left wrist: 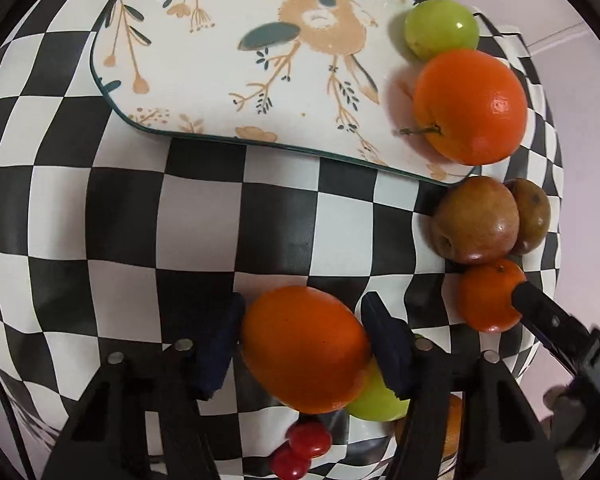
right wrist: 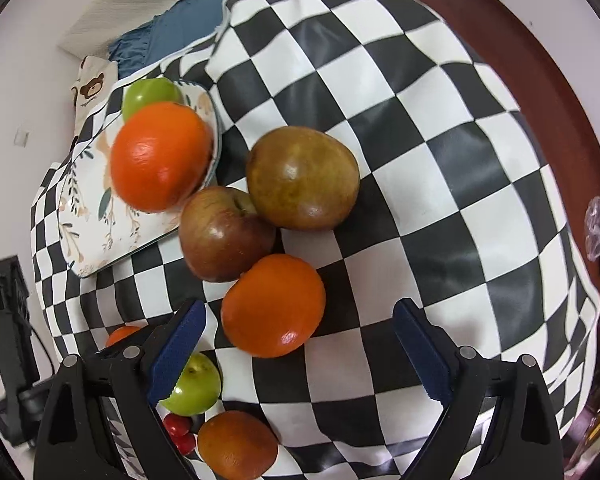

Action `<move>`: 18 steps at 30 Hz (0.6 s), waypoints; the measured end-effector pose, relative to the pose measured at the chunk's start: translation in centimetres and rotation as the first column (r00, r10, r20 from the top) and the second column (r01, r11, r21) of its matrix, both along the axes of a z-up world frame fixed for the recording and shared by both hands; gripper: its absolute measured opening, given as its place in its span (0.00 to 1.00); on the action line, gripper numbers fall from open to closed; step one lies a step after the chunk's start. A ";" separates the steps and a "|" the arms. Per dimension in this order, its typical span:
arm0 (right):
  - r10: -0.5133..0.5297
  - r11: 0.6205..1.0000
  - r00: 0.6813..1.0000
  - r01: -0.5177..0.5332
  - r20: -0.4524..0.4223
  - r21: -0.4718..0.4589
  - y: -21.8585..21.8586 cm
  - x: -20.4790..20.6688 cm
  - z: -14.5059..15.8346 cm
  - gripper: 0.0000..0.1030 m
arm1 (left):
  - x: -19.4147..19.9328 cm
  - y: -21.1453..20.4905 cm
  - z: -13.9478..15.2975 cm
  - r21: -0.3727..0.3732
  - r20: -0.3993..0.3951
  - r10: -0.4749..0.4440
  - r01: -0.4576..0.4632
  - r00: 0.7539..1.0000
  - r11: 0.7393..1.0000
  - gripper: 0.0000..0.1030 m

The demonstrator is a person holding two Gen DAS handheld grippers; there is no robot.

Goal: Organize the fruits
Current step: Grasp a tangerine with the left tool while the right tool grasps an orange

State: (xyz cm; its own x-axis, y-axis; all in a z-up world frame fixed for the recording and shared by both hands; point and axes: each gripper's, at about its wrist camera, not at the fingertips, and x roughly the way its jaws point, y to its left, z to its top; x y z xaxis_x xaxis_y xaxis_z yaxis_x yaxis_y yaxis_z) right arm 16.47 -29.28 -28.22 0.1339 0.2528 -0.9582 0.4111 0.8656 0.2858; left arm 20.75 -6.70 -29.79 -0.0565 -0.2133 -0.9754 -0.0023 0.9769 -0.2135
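Dark blue pads of the left gripper (left wrist: 302, 344) bracket an orange (left wrist: 305, 348) on the checkered cloth (left wrist: 204, 216); the pads look pressed against its two sides, though the contact on the left pad is hard to confirm. Below that orange lie a green fruit (left wrist: 374, 400) and two small red fruits (left wrist: 302, 450). The right gripper (right wrist: 296, 354) has its fingers wide apart, with a second orange (right wrist: 273, 306) just ahead of the gap between them and touched by neither pad. Touching that orange is a reddish-brown apple (right wrist: 226, 234), and a brown-green apple (right wrist: 302, 178) rests against it. Farther out, a floral plate (left wrist: 236, 64) carries a large orange (left wrist: 470, 106) and a green apple (left wrist: 442, 28) at one end. Another brownish-orange fruit (right wrist: 238, 446) lies near the lower edge of the right wrist view
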 end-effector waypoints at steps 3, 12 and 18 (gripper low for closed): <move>-0.025 0.999 1.000 0.026 -0.019 0.043 -0.2 0.2 -1.0 0.94 | -0.8 0.5 0.6 0.019 0.023 -0.026 0.025 0.999 1.000 0.56; -0.035 0.993 0.998 0.040 -0.047 0.113 1.0 1.5 -3.0 0.63 | -1.3 2.5 1.4 0.083 0.068 -0.037 0.032 0.997 0.996 0.55; 0.052 0.997 0.999 -0.052 -0.004 0.049 2.4 1.0 -2.2 0.61 | -2.0 1.4 1.0 0.097 0.090 -0.054 0.045 0.995 0.994 0.55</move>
